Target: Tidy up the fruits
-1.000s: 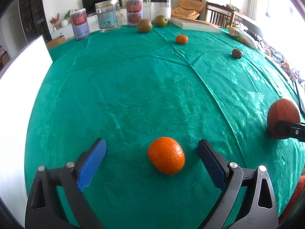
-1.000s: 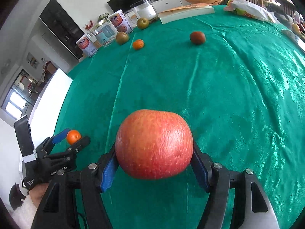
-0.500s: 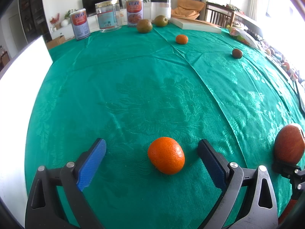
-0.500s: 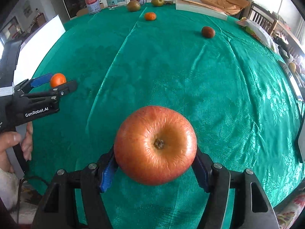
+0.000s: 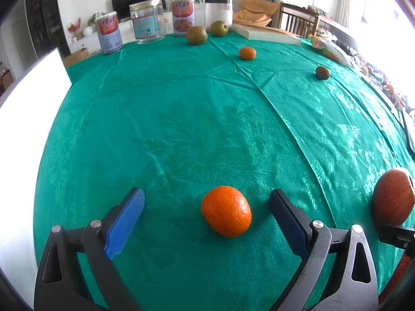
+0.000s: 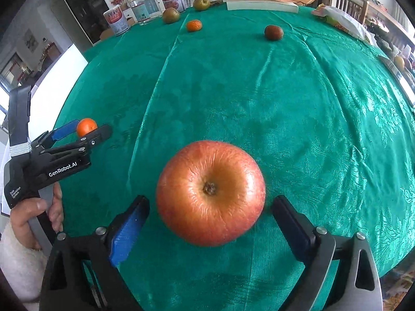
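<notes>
Between the parted pads, a wrinkled red-orange apple (image 6: 210,193), stem-end up.

Mandarin (image 5: 226,211) on counter (image 5: 197,119) between left tongs (image 5: 206,216); apple (image 6: 210,193) to its right between right tongs (image 6: 210,221); cans (image 5: 109,35) at far edge

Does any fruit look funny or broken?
The big red apple between the open right gripper fingers has wrinkly, shrivelled skin, so it looks old. The small orange mandarin looks fine. Nothing is spilled.
</notes>
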